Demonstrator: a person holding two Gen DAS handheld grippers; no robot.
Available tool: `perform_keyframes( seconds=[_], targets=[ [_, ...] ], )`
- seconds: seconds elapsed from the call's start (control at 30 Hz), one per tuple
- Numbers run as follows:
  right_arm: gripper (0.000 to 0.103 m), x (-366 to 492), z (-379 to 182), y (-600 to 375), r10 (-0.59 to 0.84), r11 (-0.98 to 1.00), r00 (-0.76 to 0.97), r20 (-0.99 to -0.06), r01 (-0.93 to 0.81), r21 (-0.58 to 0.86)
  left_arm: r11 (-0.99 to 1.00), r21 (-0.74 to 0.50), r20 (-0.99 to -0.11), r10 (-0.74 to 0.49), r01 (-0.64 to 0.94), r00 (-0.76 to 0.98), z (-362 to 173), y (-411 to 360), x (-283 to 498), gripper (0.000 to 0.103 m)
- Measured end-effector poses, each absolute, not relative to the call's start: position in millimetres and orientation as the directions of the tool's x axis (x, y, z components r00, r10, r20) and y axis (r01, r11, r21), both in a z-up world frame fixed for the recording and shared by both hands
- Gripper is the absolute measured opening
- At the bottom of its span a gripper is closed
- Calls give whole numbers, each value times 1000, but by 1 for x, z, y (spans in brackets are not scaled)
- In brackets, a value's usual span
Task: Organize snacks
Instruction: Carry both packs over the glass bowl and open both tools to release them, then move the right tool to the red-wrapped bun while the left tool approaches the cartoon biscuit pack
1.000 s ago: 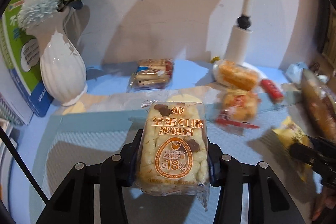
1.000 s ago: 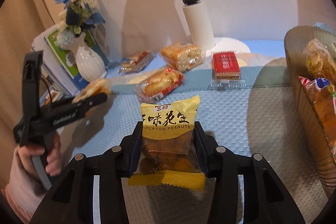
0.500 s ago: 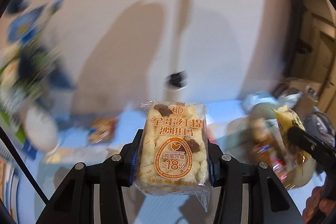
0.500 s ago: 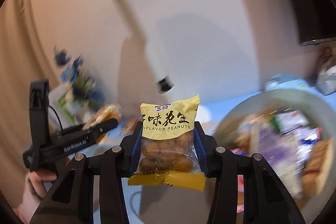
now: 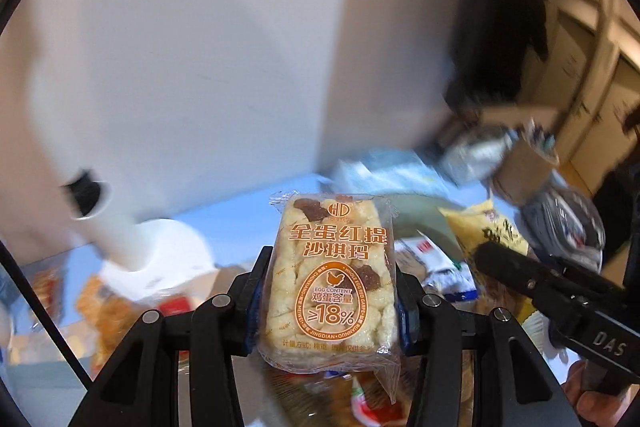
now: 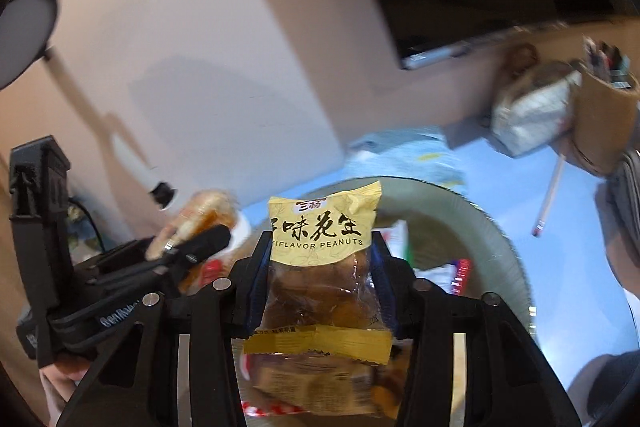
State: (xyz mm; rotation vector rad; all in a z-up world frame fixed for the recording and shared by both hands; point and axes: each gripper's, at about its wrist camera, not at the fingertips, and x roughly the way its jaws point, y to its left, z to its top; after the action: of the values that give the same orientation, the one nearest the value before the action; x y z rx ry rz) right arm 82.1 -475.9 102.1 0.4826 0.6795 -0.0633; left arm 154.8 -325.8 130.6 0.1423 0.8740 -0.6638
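Note:
My left gripper (image 5: 330,283) is shut on a clear-wrapped egg pastry pack (image 5: 332,279) with orange print and holds it in the air. My right gripper (image 6: 320,279) is shut on a yellow peanut packet (image 6: 322,259) and holds it over a round grey-green bowl (image 6: 504,251) with several snack packs in it. The right gripper with its yellow packet (image 5: 492,231) shows at the right of the left wrist view. The left gripper shows at the left of the right wrist view, with its pastry pack (image 6: 200,223) blurred.
A white lamp base (image 5: 152,251) stands on the light blue table (image 6: 568,259). Orange-wrapped snacks (image 5: 108,315) lie blurred at the left. A pencil (image 6: 548,195), a cardboard pen holder (image 6: 600,123) and a white pouch (image 6: 528,115) lie beyond the bowl.
Both grippers have lifted and swung to the right, from the mat with loose snacks toward the bowl. Each still holds its pack. The vase and books have left view.

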Motion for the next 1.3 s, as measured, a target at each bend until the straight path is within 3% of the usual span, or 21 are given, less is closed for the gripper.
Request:
perform_keyframes(
  seconds=[0.03,0.07,0.1,0.2,0.6,0.73,1.0,1.3],
  targets=[
    [75,81,99,-483,92,880,767,-635,235,412,789,-145,-767,-471,597,436,126,-333,157,54],
    [98,81,97,-486,86,874,755,-650,256,414,784,-146,-781,-466,603,416,122,-338,158,66],
    [100,81,96,-489,75,867,749,-658,277,415,782,-143,-786,-462,606,410,120,-340,158,80],
    [99,75,99,-492,61,863,762,-644,284,417,800,-104,-770,-441,591,461,123,-328,154,92],
    [100,89,136,-393,128,913,801,-585,136,386,886,-101,-778,-353,452,520,123,-219,185,92],
    [100,102,138,-331,201,929,791,-577,33,369,932,-65,-782,-270,357,562,116,-162,206,93],
    [100,143,88,-230,288,932,712,-641,-55,358,980,31,-797,-94,196,596,74,-59,245,93],
    [100,182,2,-178,220,953,654,-723,14,303,990,-7,-789,-91,139,608,22,-20,280,93]
  ],
)
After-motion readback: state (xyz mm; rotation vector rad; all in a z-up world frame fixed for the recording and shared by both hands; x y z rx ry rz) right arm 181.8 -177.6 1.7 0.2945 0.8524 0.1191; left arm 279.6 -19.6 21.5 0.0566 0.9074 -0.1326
